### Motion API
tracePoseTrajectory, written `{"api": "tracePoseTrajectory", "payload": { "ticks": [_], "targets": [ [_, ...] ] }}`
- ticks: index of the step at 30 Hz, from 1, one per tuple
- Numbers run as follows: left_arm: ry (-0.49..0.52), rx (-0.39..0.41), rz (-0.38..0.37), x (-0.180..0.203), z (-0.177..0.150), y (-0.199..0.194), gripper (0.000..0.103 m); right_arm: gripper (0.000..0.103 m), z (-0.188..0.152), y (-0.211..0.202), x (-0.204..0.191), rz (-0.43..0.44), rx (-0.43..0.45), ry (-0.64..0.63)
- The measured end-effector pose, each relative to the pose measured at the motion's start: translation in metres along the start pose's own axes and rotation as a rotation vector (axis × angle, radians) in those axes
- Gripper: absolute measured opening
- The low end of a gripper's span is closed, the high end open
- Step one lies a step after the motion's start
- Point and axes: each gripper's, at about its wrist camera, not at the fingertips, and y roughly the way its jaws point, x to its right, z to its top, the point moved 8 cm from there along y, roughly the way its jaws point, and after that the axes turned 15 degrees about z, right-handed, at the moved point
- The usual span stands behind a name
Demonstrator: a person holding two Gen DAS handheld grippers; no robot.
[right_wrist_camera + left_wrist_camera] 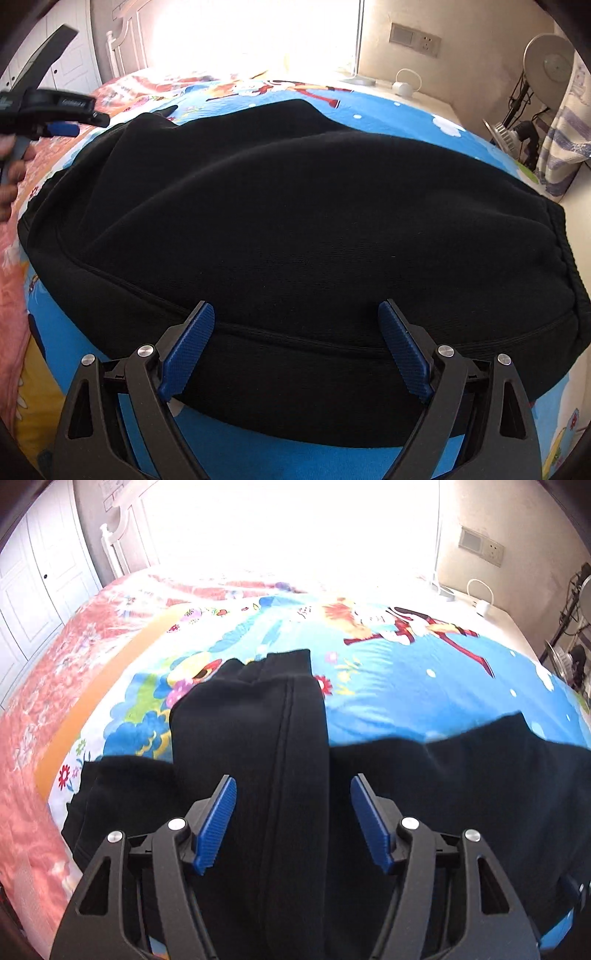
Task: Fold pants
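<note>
Black pants [251,738] lie on a bed with a blue cartoon sheet [424,686]. In the left wrist view one folded leg runs away from me over the rest of the cloth. My left gripper [293,786] hangs open above that leg, its blue pads [218,823] clear of the fabric. In the right wrist view the pants [295,203] form a broad folded slab, with the waistband at the right. My right gripper [295,310] stands wide open over the near seam and presses on nothing. The left gripper [66,122] shows at the upper left there, held by a hand [11,173].
A pink floral quilt [55,664] covers the bed's left side. A white headboard [114,546] and wardrobe doors [37,590] stand beyond it. On the right are a ledge with a white charger [482,607], a wall socket [480,546], a round lamp [550,62] and a hanging striped towel [565,140].
</note>
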Motion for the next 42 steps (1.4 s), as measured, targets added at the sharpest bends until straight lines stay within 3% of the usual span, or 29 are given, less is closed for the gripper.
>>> {"api": "tracePoseTrajectory", "payload": {
  "ticks": [3, 5, 8, 10, 13, 15, 18, 20, 23, 26, 28, 30, 33, 36, 40, 41, 42],
  "targets": [
    [0.030, -0.024, 0.048, 0.014, 0.037, 0.027, 0.064, 0.086, 0.000, -0.001, 0.000, 0.003, -0.013, 0.006],
    [0.115, -0.070, 0.109, 0.037, 0.052, 0.056, 0.064, 0.087, 0.000, -0.001, 0.000, 0.004, -0.008, -0.002],
    [0.217, -0.147, 0.265, 0.052, 0.052, 0.091, 0.063, 0.086, -0.001, -0.002, -0.002, 0.004, -0.011, -0.013],
    [0.270, -0.181, 0.301, 0.058, 0.047, 0.106, 0.055, 0.086, -0.001, -0.002, -0.002, 0.007, -0.008, -0.017],
    [0.302, -0.172, 0.326, 0.050, 0.043, 0.112, 0.017, 0.087, 0.002, 0.000, -0.001, 0.004, -0.008, -0.016],
    [0.209, -0.150, 0.242, 0.027, 0.049, 0.099, 0.009, 0.086, 0.001, 0.000, -0.001, 0.004, -0.010, -0.020],
    [-0.074, -0.064, 0.063, -0.052, 0.059, 0.048, 0.008, 0.086, 0.001, 0.000, 0.000, 0.015, -0.011, -0.013],
    [-0.304, -0.036, -0.087, -0.122, 0.045, 0.018, 0.008, 0.087, 0.002, 0.000, 0.001, 0.017, -0.013, -0.009],
    [-0.635, -0.048, -0.253, -0.221, -0.011, 0.005, 0.008, 0.087, 0.004, 0.002, 0.002, 0.018, -0.024, 0.000],
    [-0.867, -0.111, -0.315, -0.279, -0.090, 0.032, 0.009, 0.087, 0.004, 0.002, 0.003, 0.021, -0.026, 0.001],
    [-0.912, -0.207, -0.336, -0.287, -0.133, 0.064, 0.012, 0.087, 0.005, 0.003, 0.002, 0.017, -0.029, -0.003],
    [-0.970, -0.250, -0.440, -0.286, -0.159, 0.082, 0.019, 0.087, 0.005, 0.003, 0.002, 0.015, -0.033, -0.003],
    [-0.988, -0.214, -0.465, -0.292, -0.169, 0.084, 0.029, 0.087, 0.006, 0.004, 0.002, 0.012, -0.034, 0.001],
    [-1.036, -0.200, -0.550, -0.297, -0.162, 0.084, 0.036, 0.087, 0.007, 0.005, 0.002, 0.006, -0.035, 0.004],
    [-1.051, -0.261, -0.563, -0.297, -0.158, 0.101, 0.034, 0.087, 0.006, 0.005, 0.001, 0.007, -0.033, 0.002],
    [-1.026, -0.270, -0.543, -0.297, -0.155, 0.104, 0.017, 0.087, 0.006, 0.005, 0.001, 0.007, -0.033, 0.000],
    [-0.997, -0.255, -0.517, -0.299, -0.151, 0.101, 0.015, 0.087, 0.005, 0.005, 0.001, 0.008, -0.034, -0.001]
  ]
}}
